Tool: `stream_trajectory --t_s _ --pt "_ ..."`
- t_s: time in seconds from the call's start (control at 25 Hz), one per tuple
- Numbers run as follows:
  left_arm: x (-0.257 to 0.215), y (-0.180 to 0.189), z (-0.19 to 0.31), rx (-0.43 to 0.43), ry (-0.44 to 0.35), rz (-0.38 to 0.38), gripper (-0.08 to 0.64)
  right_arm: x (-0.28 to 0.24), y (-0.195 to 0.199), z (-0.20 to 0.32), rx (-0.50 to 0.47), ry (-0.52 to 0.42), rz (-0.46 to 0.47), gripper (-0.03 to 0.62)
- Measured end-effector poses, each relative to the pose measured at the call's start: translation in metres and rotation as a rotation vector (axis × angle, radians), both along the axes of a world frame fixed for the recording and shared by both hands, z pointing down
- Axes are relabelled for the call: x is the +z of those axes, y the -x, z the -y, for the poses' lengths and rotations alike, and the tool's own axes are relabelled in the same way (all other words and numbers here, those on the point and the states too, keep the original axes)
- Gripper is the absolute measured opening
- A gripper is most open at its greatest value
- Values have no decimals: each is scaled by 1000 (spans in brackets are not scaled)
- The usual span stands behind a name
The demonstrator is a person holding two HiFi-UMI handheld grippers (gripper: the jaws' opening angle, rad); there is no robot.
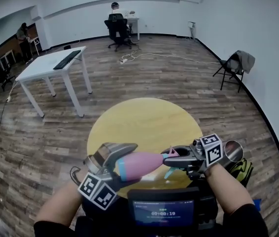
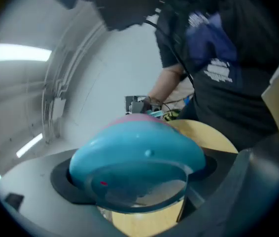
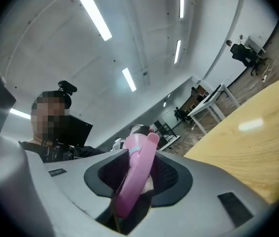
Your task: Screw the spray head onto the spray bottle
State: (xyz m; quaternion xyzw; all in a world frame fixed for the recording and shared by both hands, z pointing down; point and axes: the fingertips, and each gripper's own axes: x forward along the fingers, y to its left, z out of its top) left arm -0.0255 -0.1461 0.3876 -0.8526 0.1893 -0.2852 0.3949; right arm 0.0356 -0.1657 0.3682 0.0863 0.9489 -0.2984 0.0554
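Above the near edge of the round yellow table [image 1: 144, 117], the pink spray bottle [image 1: 142, 164] lies level in the air, its blue bottom end clamped in the left claw [image 1: 120, 163]. Its wall is opaque, so any contents cannot be told. At its neck, over the same table edge, the right claw [image 1: 174, 160] is clamped on the pink spray head [image 3: 137, 172].

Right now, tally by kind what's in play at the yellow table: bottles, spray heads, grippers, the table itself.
Spray bottle: 1
Spray head: 1
Grippers: 2, left gripper on the bottle, right gripper on the head
Round yellow table: 1
Total: 5
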Motion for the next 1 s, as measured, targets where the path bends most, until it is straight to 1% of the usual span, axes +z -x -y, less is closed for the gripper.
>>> stream_trajectory --t_s 0.04,0.08,0.16,0.2,0.24,0.32,0.36,0.4,0.48,0.52,0.56,0.6,0.64,0.68,0.72,0.76,0.8,0.84,0.88,0.92,0.96,1.0 --pt "5 -1 -2 1 -11 21 552 1 1 -1 5 -14 -15 152" --pt "8 -1 -2 3 35 14 550 2 0 -2 21 -34 -29 152" --pt "8 -1 -2 24 182 -39 546 -1 1 -3 62 -113 -48 152" --pt "5 -2 -2 50 272 -87 545 -6 1 -4 81 -177 -50 152" --pt "1 -3 -5 87 380 -152 545 -12 1 -6 99 -254 -48 152" --pt "-9 -7 -12 158 641 -293 545 -27 2 -15 129 -445 -48 152" --pt "-14 -8 -16 186 798 -362 544 -34 2 -23 139 -565 -51 152" --pt "-19 -8 -20 213 982 -432 545 -39 4 -33 144 -698 -57 152" --pt "-27 -8 -21 256 1383 -582 543 -39 6 -51 147 -968 -92 152" --pt "-29 -8 -19 263 1533 -643 541 -34 6 -57 148 -1065 -128 152" --pt "-30 -7 -16 266 1602 -685 540 -27 6 -60 146 -1114 -167 152" --pt "-31 -6 -15 268 1605 -714 540 -21 4 -59 141 -1109 -192 152" --pt "-33 -5 -12 269 1577 -741 541 -18 2 -56 140 -1057 -196 152" --pt "-38 -4 -9 268 1540 -774 543 -20 1 -50 145 -971 -174 152" --pt "-45 -3 -5 265 1485 -803 543 -25 -1 -44 155 -872 -134 150" --pt "-52 -1 -1 257 1397 -817 548 -29 -1 -36 160 -771 -89 150" --pt "-59 1 3 240 1268 -806 548 -30 -2 -28 156 -667 -50 150" --pt "-65 4 6 215 1109 -771 548 -26 -2 -19 143 -552 -23 150" --pt "-68 8 6 189 943 -713 549 -18 -2 -12 124 -429 -9 150" --pt "-68 9 4 169 790 -637 549 -9 -1 -6 102 -312 -1 150" --pt "-66 10 1 160 662 -550 552 -1 0 -3 83 -217 4 150" --pt "-61 9 -3 158 560 -461 552 5 2 -1 69 -153 6 150"
